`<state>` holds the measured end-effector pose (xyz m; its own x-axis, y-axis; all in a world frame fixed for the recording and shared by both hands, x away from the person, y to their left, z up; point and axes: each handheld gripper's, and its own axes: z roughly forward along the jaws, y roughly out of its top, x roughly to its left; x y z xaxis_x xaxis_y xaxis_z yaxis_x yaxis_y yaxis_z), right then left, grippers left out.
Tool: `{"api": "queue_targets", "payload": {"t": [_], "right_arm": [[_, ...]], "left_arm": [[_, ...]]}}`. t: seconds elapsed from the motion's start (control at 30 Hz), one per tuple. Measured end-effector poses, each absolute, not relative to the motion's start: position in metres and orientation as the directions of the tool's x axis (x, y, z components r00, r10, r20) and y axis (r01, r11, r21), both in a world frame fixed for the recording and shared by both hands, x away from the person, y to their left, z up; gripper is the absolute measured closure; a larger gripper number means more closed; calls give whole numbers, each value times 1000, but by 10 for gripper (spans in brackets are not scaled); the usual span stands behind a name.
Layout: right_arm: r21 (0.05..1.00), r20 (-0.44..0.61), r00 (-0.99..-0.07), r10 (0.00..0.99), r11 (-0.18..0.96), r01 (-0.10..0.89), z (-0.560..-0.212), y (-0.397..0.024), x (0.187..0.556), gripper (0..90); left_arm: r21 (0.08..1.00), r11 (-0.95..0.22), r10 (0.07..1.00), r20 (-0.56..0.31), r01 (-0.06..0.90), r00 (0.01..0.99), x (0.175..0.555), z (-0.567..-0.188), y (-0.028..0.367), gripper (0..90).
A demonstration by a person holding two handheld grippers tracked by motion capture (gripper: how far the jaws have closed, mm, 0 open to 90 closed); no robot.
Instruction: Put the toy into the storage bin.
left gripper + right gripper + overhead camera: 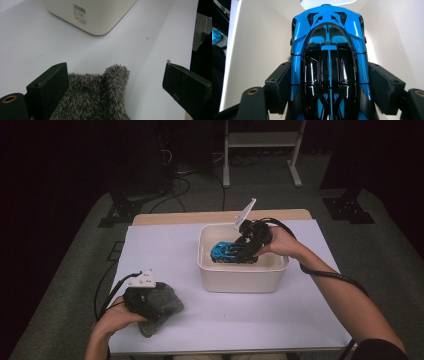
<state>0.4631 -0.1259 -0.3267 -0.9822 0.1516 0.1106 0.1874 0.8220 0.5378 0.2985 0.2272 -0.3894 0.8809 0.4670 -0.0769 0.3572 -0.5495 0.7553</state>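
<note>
Right gripper (329,85) first: its black fingers (278,87) press against both flanks of the toy car (328,57), clamped on it around the middle. That car is glossy, hard-shelled, bright blue with a black cabin and black panels, low and wedge-shaped. It sits inside the cream tub (240,277), a smooth, rounded-corner rectangular container with matte walls; in the high view the right gripper (248,249) reaches down over the far-right rim and the toy car (230,251) lies lengthwise within the walls. Whether its wheels touch the bottom, I cannot tell.

Over to the left gripper (115,82): fingers (48,87) spread wide, nothing pinched. Between them lies the grey cloth (100,95), shaggy, fuzzy pile, bunched into a soft fold, nearer the one finger, well off the other. In the high view the left gripper (141,301) rests on top of the grey cloth (167,304) at the near-left part of the counter (165,250), a smooth white sheet. The cream tub (100,17) stands apart from the cloth, a barcode label (80,13) on its side wall.
</note>
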Motion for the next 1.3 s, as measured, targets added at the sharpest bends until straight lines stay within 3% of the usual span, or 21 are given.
{"api": "queue_targets", "payload": {"t": [1.3], "right_arm": [[414, 183, -974, 131, 889, 197, -363, -99, 460, 251]], "left_arm": [[758, -545, 465, -82, 358, 882, 297, -388, 229, 63]]}}
